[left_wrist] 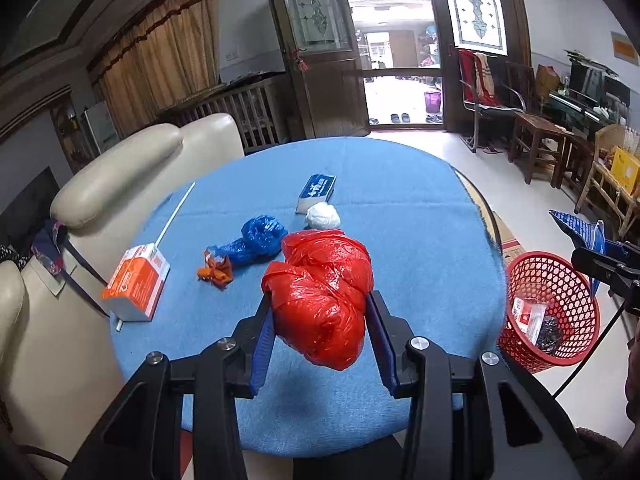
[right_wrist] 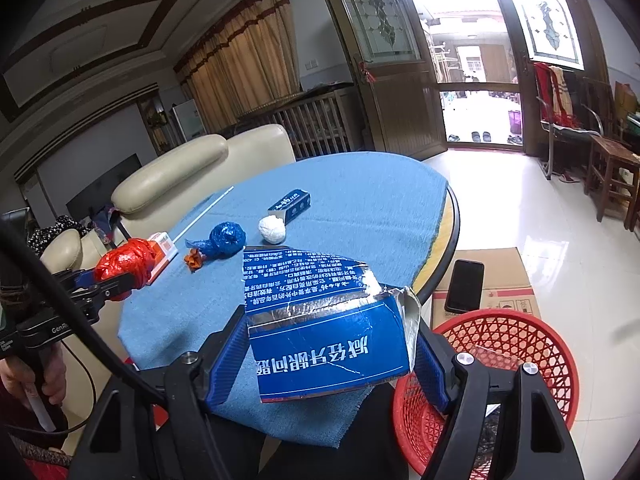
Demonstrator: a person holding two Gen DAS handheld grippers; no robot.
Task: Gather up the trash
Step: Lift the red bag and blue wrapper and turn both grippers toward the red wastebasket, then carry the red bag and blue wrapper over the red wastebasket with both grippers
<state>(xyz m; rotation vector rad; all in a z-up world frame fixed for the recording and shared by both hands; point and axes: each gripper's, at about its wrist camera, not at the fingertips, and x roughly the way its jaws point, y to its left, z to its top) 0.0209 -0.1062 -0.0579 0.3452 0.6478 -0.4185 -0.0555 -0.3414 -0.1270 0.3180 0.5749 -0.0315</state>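
Left tongs [left_wrist: 320, 320] clenched on a crumpled red bag [left_wrist: 322, 292], held clear above the blue-clothed bench [left_wrist: 420, 220]. Right tongs [right_wrist: 332, 344] grasp a flattened blue carton [right_wrist: 324, 344] beside the red basket [right_wrist: 532, 344] on the floor.

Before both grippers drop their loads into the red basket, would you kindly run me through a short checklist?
1. Left gripper shut on the crumpled red plastic bag: ok.
2. Right gripper shut on the torn blue cardboard box: ok.
3. Red mesh plastic basket upright on the floor, mouth open: ok.
4. Blue box over the basket: not ok, only its right end overlaps the rim.
5. Red bag over the basket: not ok, over the blue tablecloth.
6. Black phone clear of the drop: cannot tell.
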